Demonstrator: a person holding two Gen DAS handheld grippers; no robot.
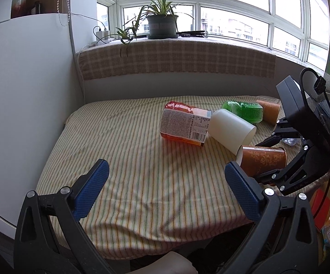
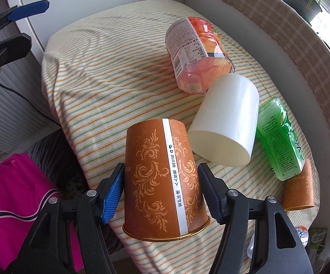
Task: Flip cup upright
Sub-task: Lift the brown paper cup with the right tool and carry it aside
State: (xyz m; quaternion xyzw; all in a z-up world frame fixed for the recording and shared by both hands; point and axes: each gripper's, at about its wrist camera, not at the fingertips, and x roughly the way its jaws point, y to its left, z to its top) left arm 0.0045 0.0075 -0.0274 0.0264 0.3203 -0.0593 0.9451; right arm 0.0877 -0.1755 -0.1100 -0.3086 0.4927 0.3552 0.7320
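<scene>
Clamped between the blue-padded fingers of the right gripper [image 2: 160,190], a brown paper cup with a gold scroll pattern [image 2: 162,182] is squeezed across its lower body. Its long axis runs roughly along the fingers: the rim and open mouth point back toward the wrist camera, and the narrower closed base points away, toward the middle of the table. In the left wrist view the same cup [image 1: 264,161] appears on its side at the table's right edge, with the right gripper [image 1: 276,159] pinching it from above and below.

Farther left, the left gripper [image 1: 165,191] has its blue pads spread wide with nothing between them, hovering over the striped yellow-green tablecloth [image 1: 130,159].

Just beyond the held cup lies a white plastic cup on its side [image 2: 226,123], mouth toward the right gripper. Touching its far end is a toppled orange-pink juice bottle with a printed label [image 2: 196,54]. Beside the white cup on the other flank lies a green plastic bottle [image 2: 279,139], and against that bottle's near end stands a second brown paper cup [image 2: 299,187], rim down.
</scene>
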